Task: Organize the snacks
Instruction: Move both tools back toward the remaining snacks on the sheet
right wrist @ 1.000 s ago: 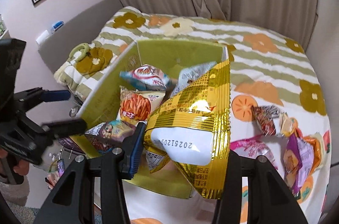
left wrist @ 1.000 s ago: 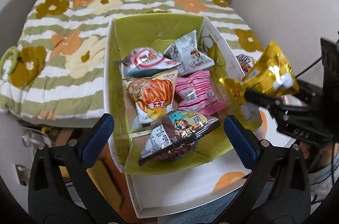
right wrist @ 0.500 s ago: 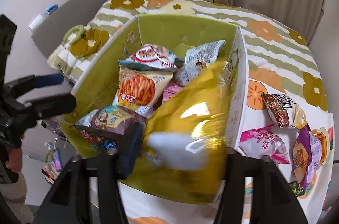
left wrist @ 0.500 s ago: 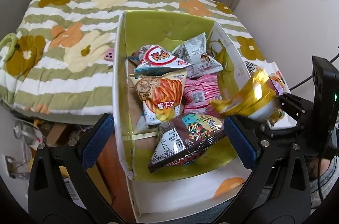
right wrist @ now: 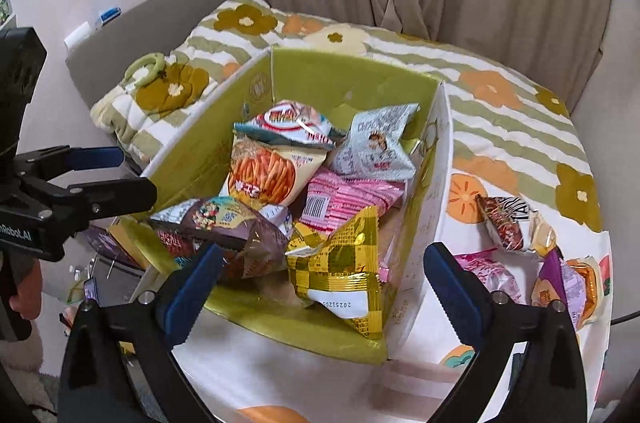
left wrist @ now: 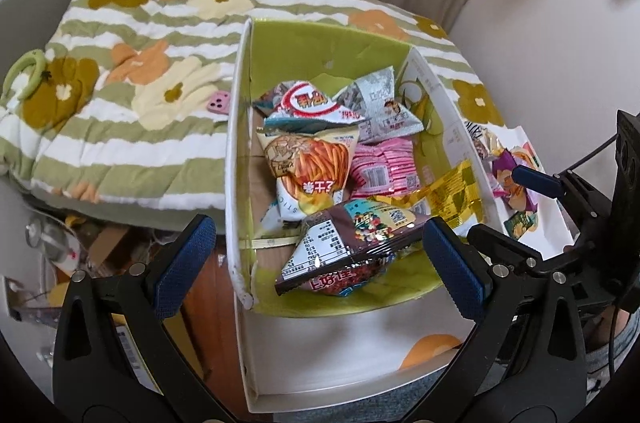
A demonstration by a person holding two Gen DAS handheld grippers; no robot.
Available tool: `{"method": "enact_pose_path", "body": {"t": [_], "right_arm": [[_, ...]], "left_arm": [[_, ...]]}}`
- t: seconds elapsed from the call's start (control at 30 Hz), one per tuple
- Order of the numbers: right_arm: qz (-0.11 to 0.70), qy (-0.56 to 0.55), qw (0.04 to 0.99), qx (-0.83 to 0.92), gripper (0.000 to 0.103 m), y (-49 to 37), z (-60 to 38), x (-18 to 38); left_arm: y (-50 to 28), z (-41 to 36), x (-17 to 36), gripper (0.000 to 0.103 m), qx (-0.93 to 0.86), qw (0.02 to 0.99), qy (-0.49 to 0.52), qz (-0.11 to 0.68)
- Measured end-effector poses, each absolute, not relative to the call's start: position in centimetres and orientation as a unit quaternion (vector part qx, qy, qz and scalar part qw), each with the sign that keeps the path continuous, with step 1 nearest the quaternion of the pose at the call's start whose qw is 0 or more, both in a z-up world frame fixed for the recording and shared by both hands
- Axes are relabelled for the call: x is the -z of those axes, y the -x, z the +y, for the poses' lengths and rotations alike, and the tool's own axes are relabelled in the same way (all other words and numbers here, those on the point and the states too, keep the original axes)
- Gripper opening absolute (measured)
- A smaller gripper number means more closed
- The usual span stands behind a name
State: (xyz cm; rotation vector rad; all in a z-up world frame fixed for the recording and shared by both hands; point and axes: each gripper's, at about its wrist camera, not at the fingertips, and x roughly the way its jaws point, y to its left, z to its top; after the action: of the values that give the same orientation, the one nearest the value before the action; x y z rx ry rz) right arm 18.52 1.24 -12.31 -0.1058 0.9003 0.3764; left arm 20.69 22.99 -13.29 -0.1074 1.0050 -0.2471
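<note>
A cardboard box (right wrist: 352,79) with a green lining holds several snack bags. A gold checked bag (right wrist: 340,275) lies loose in its near right corner, against the wall. My right gripper (right wrist: 322,255) hovers just above it, its jaws opening wide; the bag sits below and between the fingers, with neither pad pressing it. In the left wrist view the gold bag (left wrist: 448,191) lies behind a brown bag (left wrist: 352,243). My left gripper (left wrist: 320,229) is open and holds nothing, over the box's near end. The right gripper (left wrist: 508,207) shows at that view's right edge.
Loose snack bags lie on the white cloth right of the box: a dark striped one (right wrist: 508,223), a pink one (right wrist: 488,275), a purple one (right wrist: 560,283). A floral quilt (left wrist: 132,83) lies behind and left. Floor clutter (left wrist: 60,243) sits low left.
The right gripper came down from above the box's right wall, opened and let go of the gold bag, which now rests in the box. The left gripper shifted slightly.
</note>
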Motion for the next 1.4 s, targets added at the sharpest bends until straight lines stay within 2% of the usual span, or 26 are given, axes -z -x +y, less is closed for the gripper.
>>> {"method": "enact_pose_path", "body": {"t": [0.43,0.87,1.17,1.4], "right_arm": [[0.392,0.002,0.907,-0.152,0.1,-15.4,-2.4,8.9],[0.326,0.005,0.94,-0.099,0.1,-10.2,-13.4,5.3],[0.356,0.014,0.93,-0.091,0.1,-8.3,-22.1,7.1],[0.38,0.008,0.92,-0.098,0.1,-7.8,-28.2,11.2]], "left_arm": [[-18.1,19.8,10.0,0.102,0.14,0.887,0.039,0.438],[-13.7,10.7,8.7,0.103,0.14,0.899,0.042,0.412],[-11.5,1.8,11.6,0.103,0.13,0.883,0.053,0.448],[-10.6,-3.4,17.9,0.103,0.089,0.862,0.069,0.495]]}}
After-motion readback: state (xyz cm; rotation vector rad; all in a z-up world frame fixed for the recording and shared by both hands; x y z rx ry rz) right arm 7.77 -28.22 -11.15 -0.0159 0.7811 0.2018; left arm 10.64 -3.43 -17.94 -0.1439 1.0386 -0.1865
